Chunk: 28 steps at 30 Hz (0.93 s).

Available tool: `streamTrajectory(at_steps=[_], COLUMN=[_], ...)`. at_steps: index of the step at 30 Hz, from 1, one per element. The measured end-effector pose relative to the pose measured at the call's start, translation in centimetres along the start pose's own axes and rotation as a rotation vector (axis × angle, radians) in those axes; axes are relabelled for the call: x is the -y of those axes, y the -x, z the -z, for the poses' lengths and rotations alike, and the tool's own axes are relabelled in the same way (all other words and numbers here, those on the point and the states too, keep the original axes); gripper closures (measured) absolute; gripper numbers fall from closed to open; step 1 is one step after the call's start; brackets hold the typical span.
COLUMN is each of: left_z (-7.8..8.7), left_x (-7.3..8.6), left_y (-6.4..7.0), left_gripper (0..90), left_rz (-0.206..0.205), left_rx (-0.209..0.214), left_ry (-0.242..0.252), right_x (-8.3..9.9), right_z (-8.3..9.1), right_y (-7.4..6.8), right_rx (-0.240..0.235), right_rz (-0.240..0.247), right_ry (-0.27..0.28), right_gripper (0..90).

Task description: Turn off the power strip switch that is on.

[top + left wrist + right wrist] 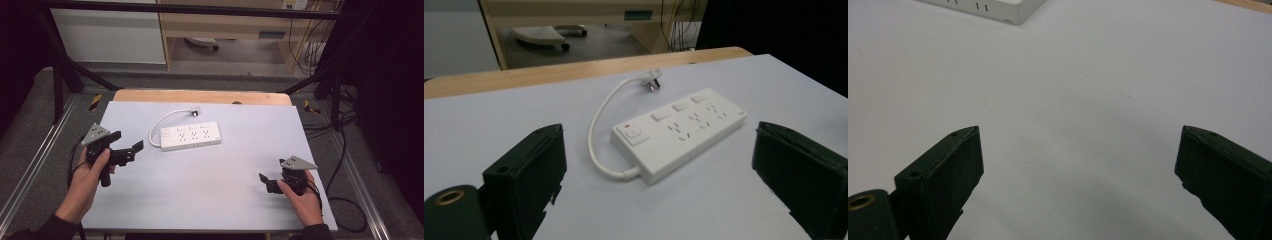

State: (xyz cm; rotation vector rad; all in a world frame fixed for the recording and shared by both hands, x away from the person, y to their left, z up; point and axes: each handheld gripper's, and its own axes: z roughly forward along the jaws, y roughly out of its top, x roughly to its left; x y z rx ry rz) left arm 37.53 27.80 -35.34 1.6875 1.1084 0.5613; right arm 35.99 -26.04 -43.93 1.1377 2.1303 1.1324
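Note:
A white power strip lies on the pale grey table, a little back and left of the middle. Its short white cable loops round to a plug behind it. My left gripper hovers open just left of the strip, pointing at it. In the left gripper view the strip and plug lie ahead of the left gripper, whose jaws hold nothing. My right gripper stands open at the front right, pointing left. In the right gripper view the strip's corner shows far beyond the empty right gripper.
A wooden edge runs along the table's back. Black frame bars stand at the rear corners. Loose cables trail on the floor to the right. A wooden cabinet stands behind the table.

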Motion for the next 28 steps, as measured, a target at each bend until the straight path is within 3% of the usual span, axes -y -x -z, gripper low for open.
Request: streamTrajectory(at_steps=[16,23,26,28], left_z=[1.7,1.8,1.9,2.0], left_x=[5.9,8.7,9.4,9.5], left_y=[-0.5,0.5,1.1,1.4], left_gripper=[7.8,8.3,8.1,8.1], left_rz=[0.030,0.025,-0.007,-0.003], left_rx=[-0.010,0.037,0.050,0.058], left_ry=[-0.036,-0.094,-0.118,-0.122], right_x=[0.0,0.2,0.3,0.5], right_z=[0.0,-0.3,-0.6,-1.1], right_y=[0.1,0.2,0.5,0.7], right_rx=[0.008,0.016,0.030,0.043], right_rz=[-0.007,-0.014,-0.020,-0.031], right_ry=[-0.006,-0.023,-0.047,-0.077], right_gripper=[4.9,4.3,3.9,3.3])
